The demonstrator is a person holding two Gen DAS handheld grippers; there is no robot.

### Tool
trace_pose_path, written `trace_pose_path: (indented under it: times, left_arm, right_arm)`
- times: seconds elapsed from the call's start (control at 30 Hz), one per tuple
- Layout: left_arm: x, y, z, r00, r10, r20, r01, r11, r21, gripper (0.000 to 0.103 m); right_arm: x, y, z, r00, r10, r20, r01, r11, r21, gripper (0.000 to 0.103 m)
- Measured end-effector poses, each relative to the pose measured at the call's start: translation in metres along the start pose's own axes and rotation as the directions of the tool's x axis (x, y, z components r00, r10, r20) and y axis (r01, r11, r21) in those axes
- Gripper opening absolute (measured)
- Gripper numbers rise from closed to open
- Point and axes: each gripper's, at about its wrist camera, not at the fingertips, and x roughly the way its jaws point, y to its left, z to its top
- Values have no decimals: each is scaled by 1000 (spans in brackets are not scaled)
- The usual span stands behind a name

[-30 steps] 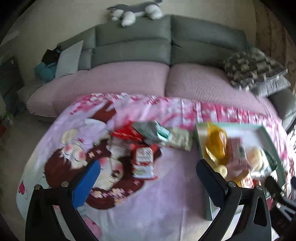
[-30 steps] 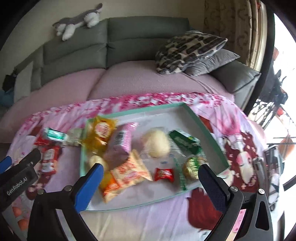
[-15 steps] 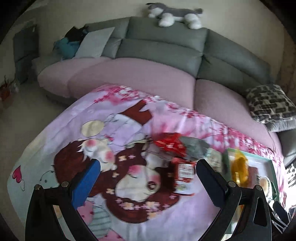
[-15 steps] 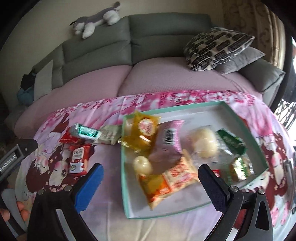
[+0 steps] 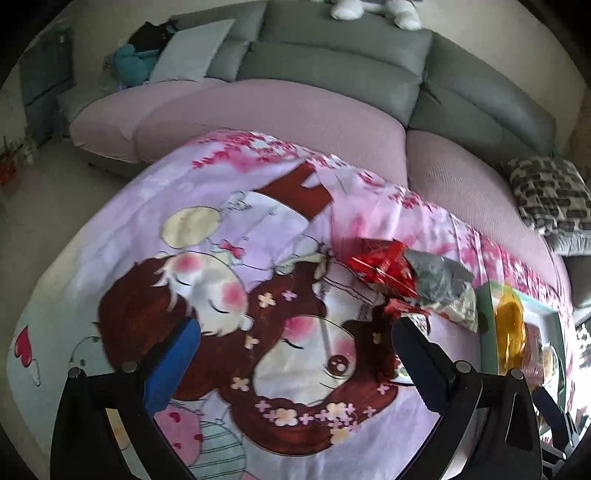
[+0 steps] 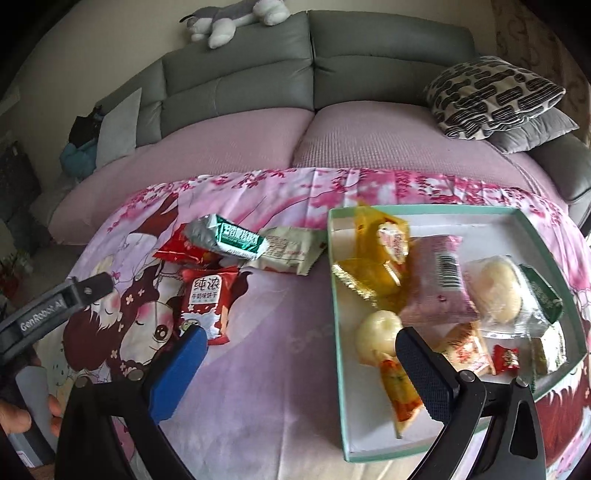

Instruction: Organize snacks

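Observation:
A green-rimmed white tray (image 6: 339, 302) on the printed cloth holds several wrapped snacks: yellow packets (image 6: 373, 258), a purple packet (image 6: 439, 284), round buns (image 6: 496, 288). Left of the tray lie a red biscuit packet (image 6: 207, 299), a silver-green packet (image 6: 229, 238), a beige packet (image 6: 291, 251) and another red wrapper (image 6: 177, 251). My right gripper (image 6: 295, 354) is open and empty above the cloth between the loose packets and the tray. My left gripper (image 5: 291, 343) is open and empty over the cloth; the red wrapper (image 5: 384, 264) and silver packet (image 5: 439, 277) lie beyond its right finger. The tray (image 5: 487, 325) is at the right edge.
The cloth (image 6: 258, 369) covers a low table in front of a grey and pink sofa (image 6: 258, 140). A patterned cushion (image 6: 491, 92) lies at the sofa's right, a plush toy (image 6: 236, 18) on its back. The left gripper's body (image 6: 55, 310) shows at the left.
The left gripper has swung left, so the loose packets and tray moved to the right of its view. The right gripper has also shifted left, bringing the loose packets into view. Both stay open.

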Motion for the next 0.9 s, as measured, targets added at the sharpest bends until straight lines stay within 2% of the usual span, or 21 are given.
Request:
trace_pose_path:
  times: [0.2,0.4,0.83,0.9]
  left_arm:
    - [14,-15,-3,998,-29,-55,30,999,34,103]
    - [21,-23,-6,996,-54,-67,58,997,53,103]
    - [48,-43,-8,986,-83,-142,93,994,62,103]
    - [54,-46,-8,982,-111,-156,119,992,44,102]
  right_arm:
    - [12,5,1,1000,-2,-19,1,1000,-7,103]
    - [19,9,3,1000,-9,-20,9,1000,-28,103]
    - [34,6,8,999,-38,-38,36,999,-40,103]
    - [36,3,8,998,-43,-43,42,999,-33,103]
